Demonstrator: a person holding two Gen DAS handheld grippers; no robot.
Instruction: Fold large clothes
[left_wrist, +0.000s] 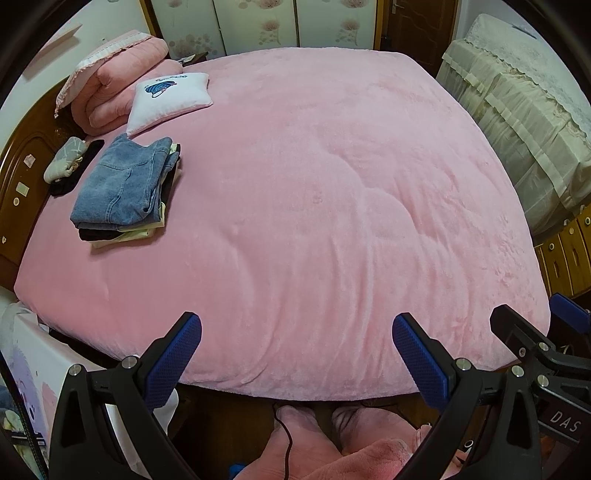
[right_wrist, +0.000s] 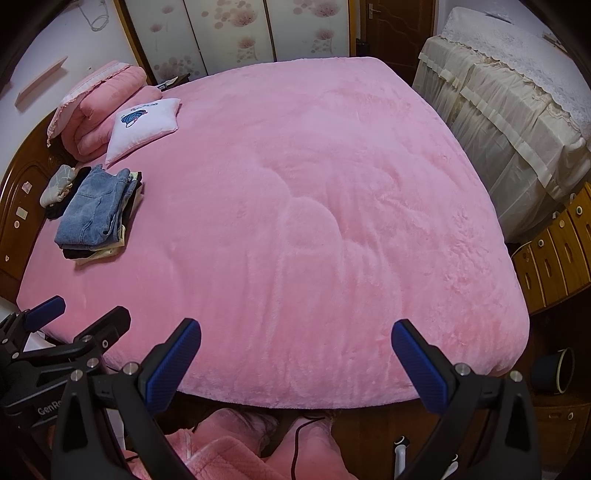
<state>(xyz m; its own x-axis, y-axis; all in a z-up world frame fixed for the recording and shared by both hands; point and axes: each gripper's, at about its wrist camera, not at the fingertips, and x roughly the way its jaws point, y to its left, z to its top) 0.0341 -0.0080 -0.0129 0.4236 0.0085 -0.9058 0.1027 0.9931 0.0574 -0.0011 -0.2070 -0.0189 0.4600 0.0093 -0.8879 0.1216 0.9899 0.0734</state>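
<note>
Claws first: we hold the left claw (left_wrist: 296, 350) spread wide over the near edge of the bed (left_wrist: 314, 177), with nothing between its blue pads (left_wrist: 168, 363) and nothing touching them. We hold the right claw (right_wrist: 296, 354) spread just as wide, also empty, just beside the left one above the same edge. On the far left part of the bed we see a pile of folded clothes (left_wrist: 123, 192), with blue jeans (left_wrist: 118, 181) on top and dark and pale pieces under them. A white cushion (left_wrist: 171, 98) and a rolled pink quilt (left_wrist: 118, 85) lie behind the pile, near the wooden headboard (left_wrist: 22, 173). Both claws are well apart from the pile.
</note>
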